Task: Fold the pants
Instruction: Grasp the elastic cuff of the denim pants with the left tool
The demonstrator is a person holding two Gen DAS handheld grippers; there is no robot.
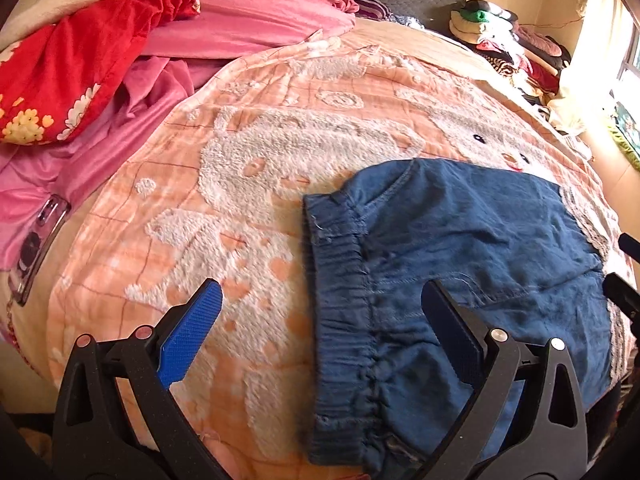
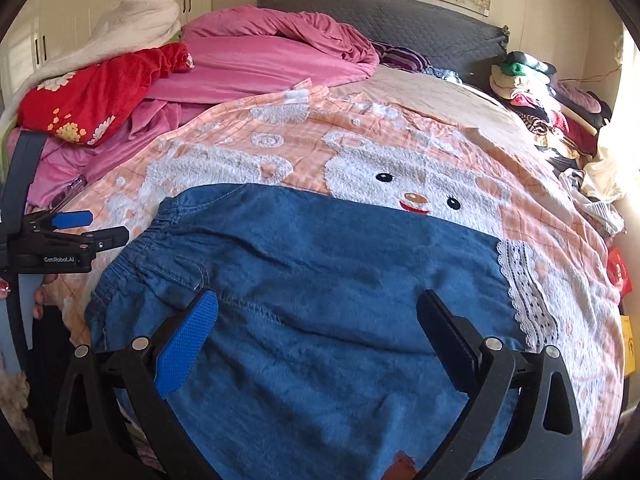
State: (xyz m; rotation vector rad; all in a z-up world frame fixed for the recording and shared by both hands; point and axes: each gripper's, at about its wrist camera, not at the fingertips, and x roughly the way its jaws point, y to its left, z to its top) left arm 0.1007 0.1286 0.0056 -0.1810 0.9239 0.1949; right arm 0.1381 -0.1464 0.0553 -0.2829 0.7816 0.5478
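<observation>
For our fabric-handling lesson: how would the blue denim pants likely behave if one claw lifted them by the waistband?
The pants would probably droop: the thin denim lies flat and creased. The gathered elastic waistband likely bunches and stretches. They would probably drag, not slide, on the fuzzy blanket.

Bright daylight comes in from the window (image 1: 631, 60) on the right and washes that side out to white glare. The pants (image 2: 320, 280) and the blanket (image 1: 260, 168) are lit softly and look sharp, with a dark shadow under the pants' edge. Both pictures bulge like a ball, and their corners go black.
</observation>
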